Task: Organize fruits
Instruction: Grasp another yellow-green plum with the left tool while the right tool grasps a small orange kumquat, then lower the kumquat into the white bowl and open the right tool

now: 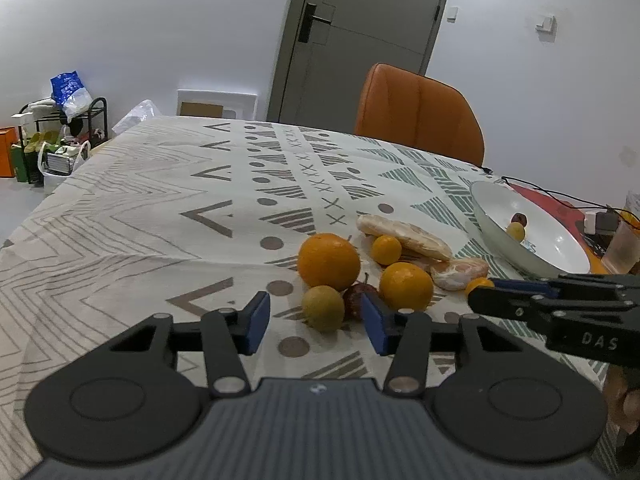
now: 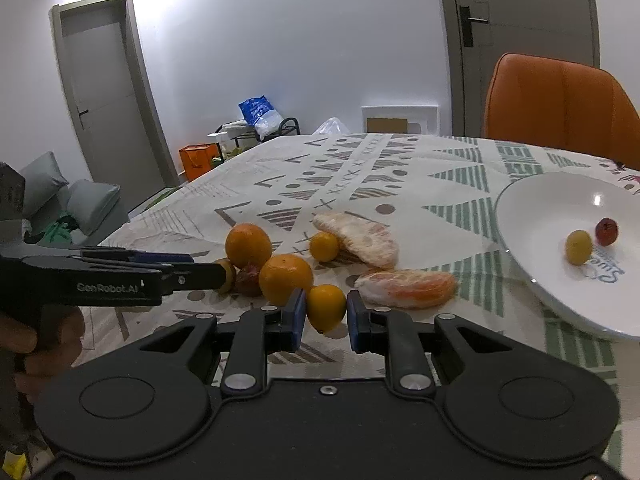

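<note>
Patterned tablecloth (image 2: pixel 400 184), small yellow fruit (image 2: pixel 326 307) between right gripper (image 2: pixel 327 316) fingers (image 2: pixel 297 314).

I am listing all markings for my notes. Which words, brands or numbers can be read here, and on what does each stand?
"DAS": side of the right gripper, left wrist view.
"GenRobot.AI": side of the left gripper, right wrist view.
"Swe...": blue script inside the white bowl, rest blurred.
Nothing else is readable.

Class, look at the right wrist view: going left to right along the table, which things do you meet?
Left gripper → big orange → small yellow fruit in the right gripper → peeled orange → white plate → yellow fruit → red fruit.
</note>
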`<state>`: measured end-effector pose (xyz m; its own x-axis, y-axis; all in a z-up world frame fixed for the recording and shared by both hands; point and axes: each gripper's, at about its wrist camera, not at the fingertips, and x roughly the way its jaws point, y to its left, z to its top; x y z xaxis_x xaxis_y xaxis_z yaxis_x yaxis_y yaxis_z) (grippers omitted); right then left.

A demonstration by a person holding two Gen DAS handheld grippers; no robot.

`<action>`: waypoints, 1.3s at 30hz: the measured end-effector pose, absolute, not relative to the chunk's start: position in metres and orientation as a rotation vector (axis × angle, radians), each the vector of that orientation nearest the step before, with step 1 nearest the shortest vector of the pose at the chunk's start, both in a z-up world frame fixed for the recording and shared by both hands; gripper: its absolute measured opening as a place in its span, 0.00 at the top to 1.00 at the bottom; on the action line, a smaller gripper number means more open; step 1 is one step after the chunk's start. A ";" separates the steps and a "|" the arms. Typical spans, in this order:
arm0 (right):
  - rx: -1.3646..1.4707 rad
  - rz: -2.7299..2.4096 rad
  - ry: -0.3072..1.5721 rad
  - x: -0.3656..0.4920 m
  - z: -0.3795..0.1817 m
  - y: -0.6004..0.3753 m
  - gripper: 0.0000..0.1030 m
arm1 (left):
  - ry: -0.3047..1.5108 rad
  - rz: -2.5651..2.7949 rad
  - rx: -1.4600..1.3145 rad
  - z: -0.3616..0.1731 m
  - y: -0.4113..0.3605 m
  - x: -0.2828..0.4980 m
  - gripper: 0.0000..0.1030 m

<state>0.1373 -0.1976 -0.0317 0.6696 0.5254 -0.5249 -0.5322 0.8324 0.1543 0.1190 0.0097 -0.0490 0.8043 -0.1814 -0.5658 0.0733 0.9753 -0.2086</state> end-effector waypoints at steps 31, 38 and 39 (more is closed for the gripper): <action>0.034 0.402 0.477 0.136 -0.012 -0.285 0.80 | 0.561 -0.181 -0.120 -0.024 -0.034 0.124 0.78; 0.052 0.350 0.471 0.142 -0.015 -0.304 0.80 | 0.558 -0.198 -0.104 -0.022 -0.048 0.130 0.78; 0.051 0.341 0.471 0.142 -0.015 -0.307 0.80 | 0.559 -0.201 -0.101 -0.021 -0.050 0.131 0.78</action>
<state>0.1424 -0.3065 -0.0149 0.8359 0.3337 -0.4358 -0.3105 0.9422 0.1260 0.1309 -0.0501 -0.0212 0.8290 -0.2161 -0.5158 0.1616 0.9755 -0.1491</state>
